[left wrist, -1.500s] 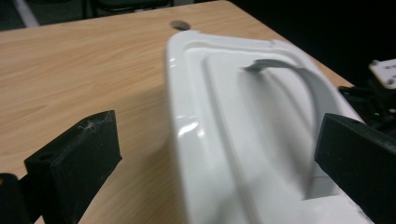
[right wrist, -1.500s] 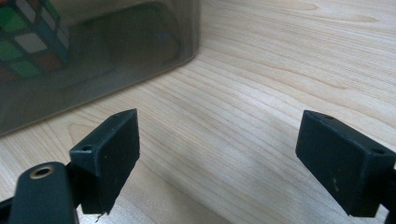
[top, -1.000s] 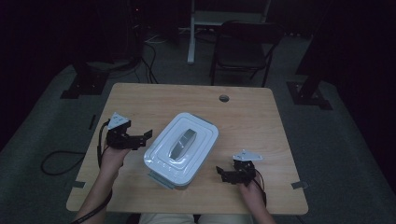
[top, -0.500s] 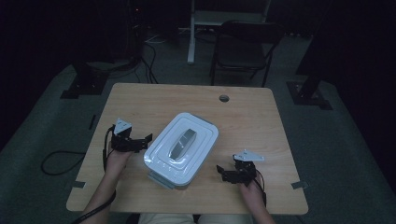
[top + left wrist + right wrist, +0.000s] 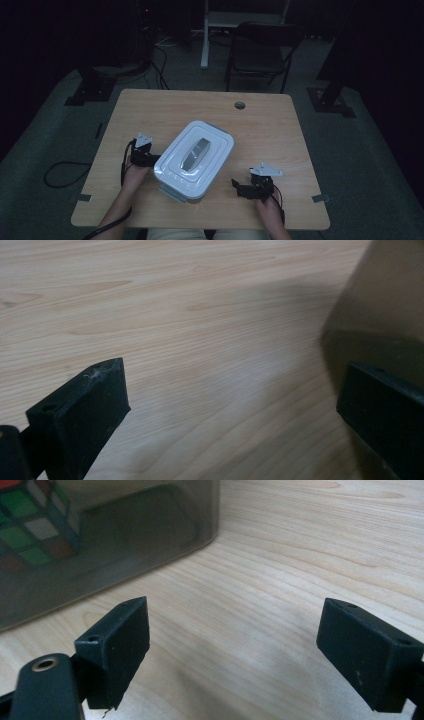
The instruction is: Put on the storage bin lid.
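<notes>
Lidded box (image 5: 194, 160) at mid-table (image 5: 280, 125), set skew; left gripper (image 5: 150, 161) at its side, right gripper (image 5: 239, 187) near its corner, fingers of both spread, seemingly flanking it for a two-sided grip

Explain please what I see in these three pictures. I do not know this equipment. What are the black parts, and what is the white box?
A person sits at a wooden table and holds a hand tool in each hand. Each tool is a gripper with two black jaws. The high view looks down from above: the left gripper is close against the box side, the right gripper is a little apart from it. The other two pictures come from cameras on the grippers. The white lid closes a clear plastic box; inside is a coloured puzzle cube. Both grippers are open and hold nothing.
</notes>
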A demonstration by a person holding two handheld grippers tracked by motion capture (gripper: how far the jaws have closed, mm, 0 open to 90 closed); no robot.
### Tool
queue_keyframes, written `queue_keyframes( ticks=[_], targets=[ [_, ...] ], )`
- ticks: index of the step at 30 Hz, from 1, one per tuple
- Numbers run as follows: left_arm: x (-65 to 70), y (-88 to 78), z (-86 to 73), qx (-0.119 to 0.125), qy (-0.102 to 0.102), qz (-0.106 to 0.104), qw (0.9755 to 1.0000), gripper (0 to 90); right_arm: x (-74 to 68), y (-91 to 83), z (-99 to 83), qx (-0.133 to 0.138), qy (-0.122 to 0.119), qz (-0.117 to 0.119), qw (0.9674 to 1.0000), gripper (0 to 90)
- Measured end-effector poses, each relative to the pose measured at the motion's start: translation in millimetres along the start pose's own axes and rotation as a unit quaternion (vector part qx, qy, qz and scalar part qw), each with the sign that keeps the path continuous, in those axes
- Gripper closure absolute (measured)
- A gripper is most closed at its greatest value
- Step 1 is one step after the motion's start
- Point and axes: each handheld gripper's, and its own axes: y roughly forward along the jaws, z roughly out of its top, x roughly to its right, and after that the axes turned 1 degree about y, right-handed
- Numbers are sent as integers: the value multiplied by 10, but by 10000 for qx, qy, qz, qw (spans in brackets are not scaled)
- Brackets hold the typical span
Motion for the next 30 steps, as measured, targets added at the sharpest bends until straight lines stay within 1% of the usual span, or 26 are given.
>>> queue_keyframes(
  ticks=[4, 6, 8, 10, 12, 13, 14, 16, 17, 19, 20, 22, 23, 26, 27, 28, 30],
  targets=[
    [41, -19, -6, -8, 54, 58, 10000, 11, -11, 14, 5, 13, -14, -49, 10000, 134],
    [66, -26, -15, -34, 60, 19, 10000, 11, -13, 18, 21, 28, 19, -19, 10000, 134],
    [102, -28, -23, -124, 47, -62, 9999, 11, -25, 26, 41, 64, 30, -2, 10000, 134],
    [139, -31, -35, -114, 51, -91, 9999, 11, -45, 39, 57, 72, 39, 16, 10000, 134],
    [175, -35, -44, -178, 32, -118, 9998, 11, -75, 50, 65, 88, 8, -36, 10000, 134],
    [195, -40, -50, -171, 22, -129, 9998, 11, -85, 57, 69, 101, -5, -19, 9999, 133],
    [213, -46, -56, -157, 46, -133, 9998, 11, -95, 63, 73, 107, -2, 8, 9999, 130],
    [252, -54, -66, -174, 81, -159, 9997, 11, -105, 65, 79, 166, -9, -39, 9999, 130],
    [275, -59, -71, -173, 83, -160, 9997, 11, -104, 66, 87, 172, 0, -33, 9998, 130],
    [328, -74, -79, -185, 156, -165, 9996, 11, -105, 60, 104, 228, 8, -101, 9997, 130],
    [346, -77, -83, -178, 174, -168, 9995, 11, -105, 55, 115, 239, 23, -97, 9997, 130],
    [399, -73, -93, -227, 187, -243, 9993, 11, -104, 50, 129, 272, 11, -138, 9995, 130],
    [420, -73, -96, -238, 172, -235, 9993, 11, -101, 49, 136, 254, -6, -121, 9996, 130],
    [500, -79, -90, -278, 281, -201, 9990, 11, -74, 50, 151, 246, -25, -130, 9996, 131],
    [529, -89, -90, -292, 327, -178, 9989, 11, -57, 53, 159, 227, -16, -71, 9997, 131],
    [544, -93, -92, -286, 345, -164, 9989, 11, -41, 51, 167, 216, -10, -96, 9997, 131],
    [570, -104, -95, -338, 346, -209, 9986, 12, -13, 46, 174, 189, -22, -69, 9998, 133]
  ],
)
